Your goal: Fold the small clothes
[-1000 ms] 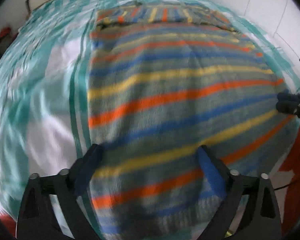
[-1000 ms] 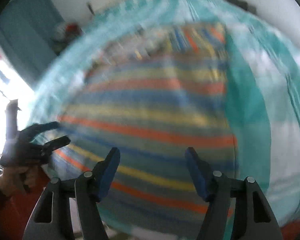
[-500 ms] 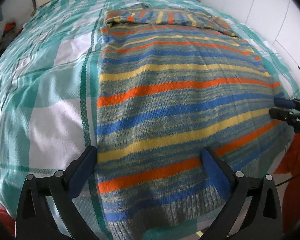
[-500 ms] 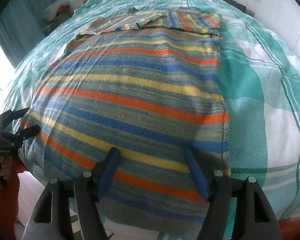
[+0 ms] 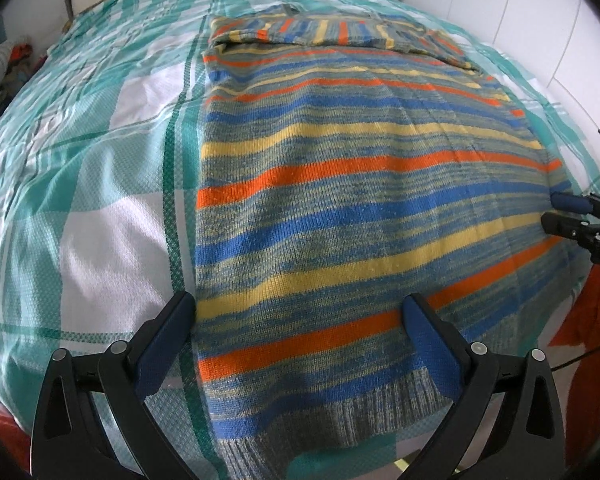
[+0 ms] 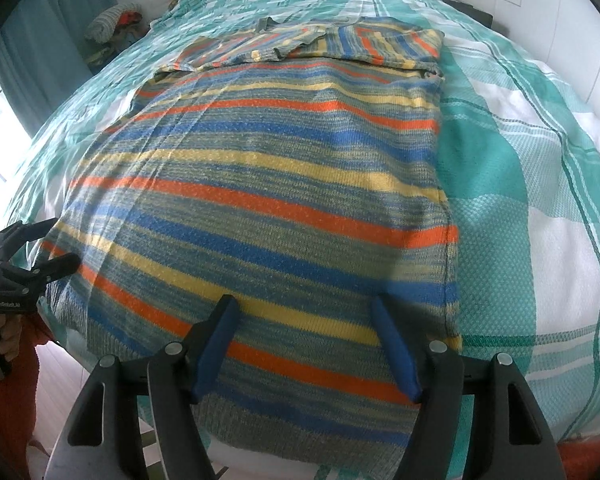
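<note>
A striped knit sweater (image 5: 340,208) in grey, blue, orange and yellow lies flat on the bed, its sleeves folded across the far end. It also shows in the right wrist view (image 6: 260,208). My left gripper (image 5: 298,312) is open and empty, hovering above the sweater's near left hem corner. My right gripper (image 6: 304,316) is open and empty above the near right hem. Each gripper shows at the edge of the other's view: the right one (image 5: 556,212), the left one (image 6: 48,244).
The bed has a teal and white checked cover (image 5: 100,152) that spreads wide on both sides (image 6: 540,184). A pile of clothes (image 6: 116,20) lies at the far left by a teal curtain. White cabinet doors (image 5: 540,32) stand on the right.
Both grippers have drawn back toward the near hem and steadied after a blurred swing. The sweater lies as before. Both jaws stay open.
</note>
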`<action>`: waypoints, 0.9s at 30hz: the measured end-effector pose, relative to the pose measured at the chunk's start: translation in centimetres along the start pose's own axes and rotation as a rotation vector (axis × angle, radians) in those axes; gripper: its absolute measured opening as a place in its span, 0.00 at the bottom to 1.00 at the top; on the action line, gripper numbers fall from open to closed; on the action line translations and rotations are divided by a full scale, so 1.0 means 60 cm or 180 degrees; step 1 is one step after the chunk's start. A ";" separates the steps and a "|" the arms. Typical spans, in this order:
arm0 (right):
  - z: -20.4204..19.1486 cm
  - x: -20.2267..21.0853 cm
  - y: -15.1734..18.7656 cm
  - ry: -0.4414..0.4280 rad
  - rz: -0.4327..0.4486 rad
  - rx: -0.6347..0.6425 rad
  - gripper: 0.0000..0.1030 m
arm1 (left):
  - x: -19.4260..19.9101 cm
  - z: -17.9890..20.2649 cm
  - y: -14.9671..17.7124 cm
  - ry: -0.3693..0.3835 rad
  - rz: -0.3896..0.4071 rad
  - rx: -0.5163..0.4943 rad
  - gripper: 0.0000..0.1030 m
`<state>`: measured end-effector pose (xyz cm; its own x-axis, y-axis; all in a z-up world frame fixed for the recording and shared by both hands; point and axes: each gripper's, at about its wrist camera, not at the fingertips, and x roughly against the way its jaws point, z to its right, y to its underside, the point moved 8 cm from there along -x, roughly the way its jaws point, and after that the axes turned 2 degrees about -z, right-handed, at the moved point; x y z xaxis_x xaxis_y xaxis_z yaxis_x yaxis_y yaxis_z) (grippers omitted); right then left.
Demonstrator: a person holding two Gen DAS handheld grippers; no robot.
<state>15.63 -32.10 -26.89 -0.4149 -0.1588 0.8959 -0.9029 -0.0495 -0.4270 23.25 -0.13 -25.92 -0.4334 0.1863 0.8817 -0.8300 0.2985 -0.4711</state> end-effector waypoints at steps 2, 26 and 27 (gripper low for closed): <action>0.000 0.000 0.000 0.0000 0.0001 0.0001 0.67 | 0.000 0.000 0.001 -0.0003 -0.0001 -0.0002 1.00; 0.096 0.071 0.062 -0.0704 -0.0941 -0.0787 0.67 | 0.030 -0.037 0.065 0.0557 -0.0475 0.0177 0.94; 0.087 0.060 0.070 -0.0695 -0.1043 -0.0730 0.67 | 0.029 -0.034 0.066 0.0509 -0.0469 0.0130 0.94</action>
<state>10.92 -38.00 -26.11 -0.0921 -0.3767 0.9218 -0.9943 0.0840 -0.0651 19.94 3.26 -26.29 -0.2479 0.2907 0.9241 -0.8952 0.2958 -0.3332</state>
